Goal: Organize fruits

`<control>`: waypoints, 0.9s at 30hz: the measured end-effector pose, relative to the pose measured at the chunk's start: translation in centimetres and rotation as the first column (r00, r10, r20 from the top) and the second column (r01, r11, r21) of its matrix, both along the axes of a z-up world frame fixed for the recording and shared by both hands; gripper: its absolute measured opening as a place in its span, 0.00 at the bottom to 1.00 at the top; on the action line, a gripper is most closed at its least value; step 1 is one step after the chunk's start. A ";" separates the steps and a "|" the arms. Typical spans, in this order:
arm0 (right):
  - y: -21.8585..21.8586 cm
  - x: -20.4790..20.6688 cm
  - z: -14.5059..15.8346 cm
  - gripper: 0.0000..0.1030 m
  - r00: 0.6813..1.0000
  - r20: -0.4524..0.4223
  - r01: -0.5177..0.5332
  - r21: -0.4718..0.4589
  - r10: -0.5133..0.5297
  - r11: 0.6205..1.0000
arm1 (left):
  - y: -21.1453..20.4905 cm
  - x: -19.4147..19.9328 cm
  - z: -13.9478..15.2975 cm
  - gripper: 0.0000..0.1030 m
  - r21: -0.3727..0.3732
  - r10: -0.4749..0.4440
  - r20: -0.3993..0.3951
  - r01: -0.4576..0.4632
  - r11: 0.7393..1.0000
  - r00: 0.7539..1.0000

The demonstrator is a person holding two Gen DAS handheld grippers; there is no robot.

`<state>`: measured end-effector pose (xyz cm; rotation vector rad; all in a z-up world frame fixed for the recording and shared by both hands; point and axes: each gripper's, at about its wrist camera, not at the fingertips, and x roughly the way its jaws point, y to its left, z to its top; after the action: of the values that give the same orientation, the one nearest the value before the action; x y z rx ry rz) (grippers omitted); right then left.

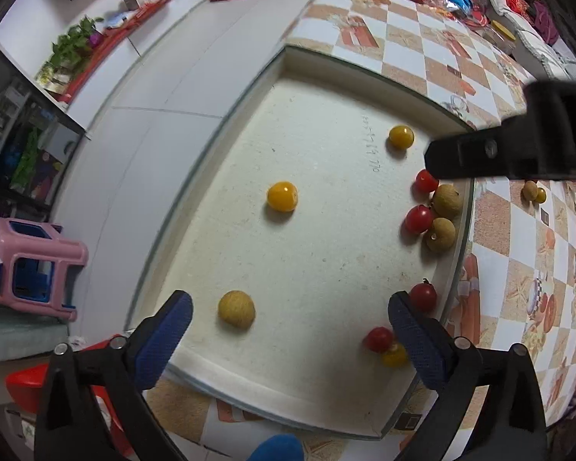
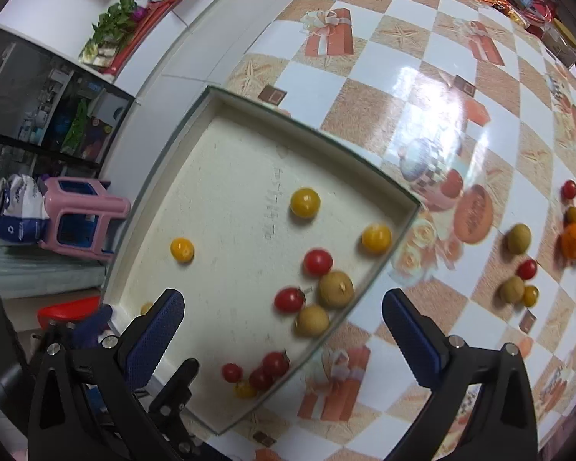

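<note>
Fruit against tray rim.

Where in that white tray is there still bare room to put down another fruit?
The tray is bare across its far corner and middle, between the yellow tomato and the tan longan. It is crowded along the right wall, where red tomatoes and longans bunch together.

A shallow tray is sitting on the table near its edge, with small fruits lying scattered in it; more fruits are lying on the table to its right
</note>
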<state>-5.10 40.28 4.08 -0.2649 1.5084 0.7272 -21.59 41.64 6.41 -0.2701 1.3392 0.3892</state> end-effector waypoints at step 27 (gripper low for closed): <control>-2.8 -5.0 5.7 1.00 0.993 0.117 0.006 -0.106 0.006 0.994 | -0.6 -2.5 5.2 0.99 0.073 -0.129 -0.052 0.132 0.988 0.990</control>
<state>-10.07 37.49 9.82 -0.3816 1.4372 0.6217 -24.12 41.03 11.57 -0.1093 1.3765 0.3371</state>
